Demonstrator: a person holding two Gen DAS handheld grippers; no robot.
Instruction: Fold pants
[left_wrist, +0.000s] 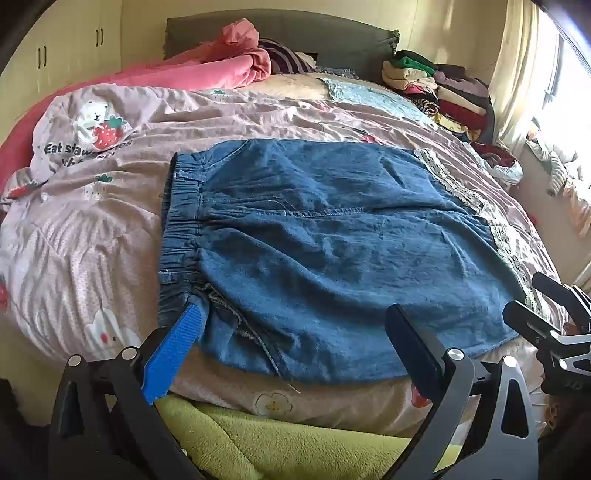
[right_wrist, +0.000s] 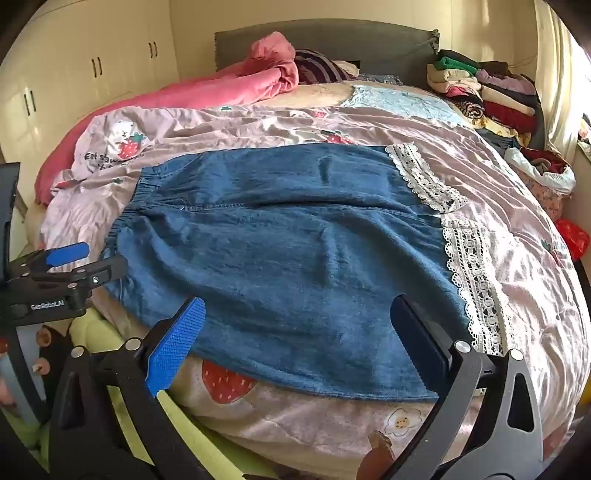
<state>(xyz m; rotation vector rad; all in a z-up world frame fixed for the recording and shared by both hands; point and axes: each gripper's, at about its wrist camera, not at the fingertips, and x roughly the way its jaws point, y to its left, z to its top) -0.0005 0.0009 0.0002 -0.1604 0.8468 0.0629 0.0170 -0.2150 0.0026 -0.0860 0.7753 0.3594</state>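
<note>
Left wrist view: one pair of blue denim pants (left_wrist: 325, 236), laid flat across a pink strawberry-print duvet (left_wrist: 92, 221) on a bed. Elastic waistband (left_wrist: 179, 236) to the left; lace-trimmed hems (left_wrist: 476, 210) to the right. The two legs lie side by side, one nearer the headboard, one nearer the bed's near edge.

Left gripper (left_wrist: 295, 332) — jaws spread wide, nothing between them; its blue finger pad (left_wrist: 177, 354) sits at the near waistband corner, though contact cannot be told. Right gripper (left_wrist: 546, 314) shows at the right edge, near the lace hem.

Right wrist view: same pants (right_wrist: 295, 240), near leg running between the fingers of the right gripper (right_wrist: 299, 325), which is released, jaws wide, holding nothing. Left gripper (right_wrist: 74, 269) visible at left, by the waistband end.

Surroundings — pink blanket (right_wrist: 229, 88) bunched near the grey headboard (right_wrist: 369, 40); stack of folded clothes (right_wrist: 487, 92) at the far right corner; green blanket (left_wrist: 280, 446) beneath the duvet's near edge; cream wardrobe doors (right_wrist: 92, 62) on the left wall.
</note>
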